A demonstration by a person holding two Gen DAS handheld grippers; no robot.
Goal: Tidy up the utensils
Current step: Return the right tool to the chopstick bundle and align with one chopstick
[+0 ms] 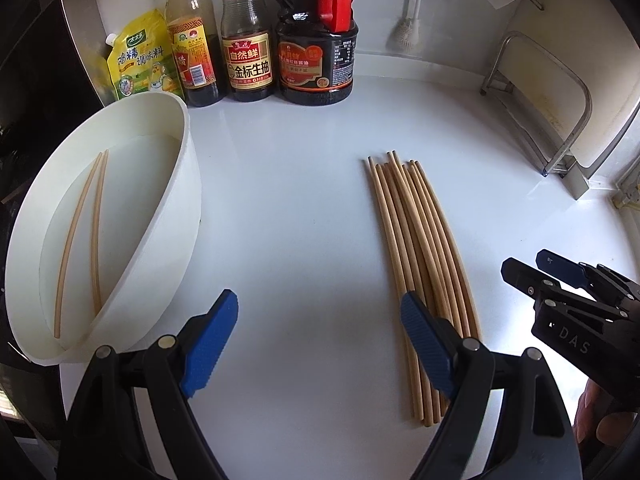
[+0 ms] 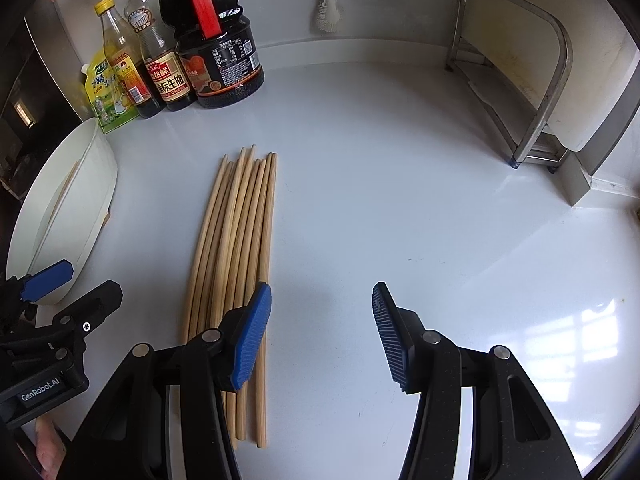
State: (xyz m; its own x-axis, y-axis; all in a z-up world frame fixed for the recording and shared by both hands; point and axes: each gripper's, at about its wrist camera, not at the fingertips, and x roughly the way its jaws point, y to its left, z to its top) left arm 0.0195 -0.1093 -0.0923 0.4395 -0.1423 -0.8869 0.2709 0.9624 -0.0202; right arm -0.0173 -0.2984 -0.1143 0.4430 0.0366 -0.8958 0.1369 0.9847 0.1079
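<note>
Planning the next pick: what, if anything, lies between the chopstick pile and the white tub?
Nothing visible does. Bare white counter separates the chopstick pile from the white tub, which is open-topped and already holds two chopsticks.

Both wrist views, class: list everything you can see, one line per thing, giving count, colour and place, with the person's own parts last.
Loose chopsticks: a bundle, about nine, tan wood, on the counter, centre.
White tub: one, left of the bundle.
Chopsticks in tub: two, tan.
Sauce bottles: three, dark contents, back wall.
Seasoning pouch: one, yellow-green, beside the bottles.
Brush: one, white, hanging at the wall.
Metal rack: one, silver, back right.
Counter: white.
Left gripper: black, blue pads, open, empty.
Right gripper: same, open, empty.
</note>
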